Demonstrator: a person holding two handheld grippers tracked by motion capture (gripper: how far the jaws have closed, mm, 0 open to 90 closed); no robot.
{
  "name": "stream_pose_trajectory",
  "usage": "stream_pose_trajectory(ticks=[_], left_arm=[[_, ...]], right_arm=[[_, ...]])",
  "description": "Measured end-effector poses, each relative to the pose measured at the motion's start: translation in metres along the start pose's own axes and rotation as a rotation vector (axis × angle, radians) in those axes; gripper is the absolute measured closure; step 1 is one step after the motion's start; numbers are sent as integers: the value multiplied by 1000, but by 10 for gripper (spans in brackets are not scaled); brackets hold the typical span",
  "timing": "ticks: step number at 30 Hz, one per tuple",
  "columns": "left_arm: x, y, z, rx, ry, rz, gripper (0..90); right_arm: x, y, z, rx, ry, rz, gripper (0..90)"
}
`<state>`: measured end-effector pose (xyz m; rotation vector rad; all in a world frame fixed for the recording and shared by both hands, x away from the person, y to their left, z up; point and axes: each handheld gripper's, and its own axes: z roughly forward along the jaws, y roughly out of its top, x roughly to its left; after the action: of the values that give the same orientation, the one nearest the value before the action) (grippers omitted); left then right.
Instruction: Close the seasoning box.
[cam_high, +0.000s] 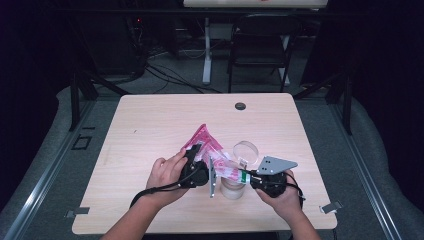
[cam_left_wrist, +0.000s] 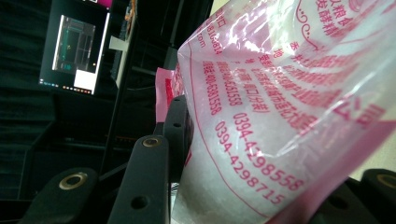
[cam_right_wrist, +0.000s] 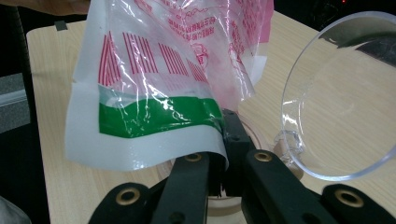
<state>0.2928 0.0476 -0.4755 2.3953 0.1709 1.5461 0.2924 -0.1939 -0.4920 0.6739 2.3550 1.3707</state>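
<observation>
While the left tongs (cam_high: 196, 161) squeeze the pink printed bag (cam_high: 207, 145) around its bulging middle, most of that bag hides their far jaw in the left gripper view. Bag sits over the surface (cam_high: 150, 130), nearer the front edge. Further right, the right tongs (cam_high: 248, 176) are clamped shut on its green-striped corner, above a clear jar (cam_high: 233, 187) that's mostly covered. Its clear lid (cam_high: 245, 151) is hard to make out.

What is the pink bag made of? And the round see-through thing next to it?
The pink bag looks like thin, glossy plastic film: it crinkles, shines, and you can partly see through it. The round lid seems to be hard clear plastic, maybe glass: the wooden-looking table shows right through it and its rim glints.
</observation>
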Motion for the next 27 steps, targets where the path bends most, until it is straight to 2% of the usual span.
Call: stream_pose_trajectory(ticks=[27], left_arm=[[-7, -6, 3, 9, -27, -65, 688]], right_arm=[[0, 0, 2, 0, 3, 1, 894]])
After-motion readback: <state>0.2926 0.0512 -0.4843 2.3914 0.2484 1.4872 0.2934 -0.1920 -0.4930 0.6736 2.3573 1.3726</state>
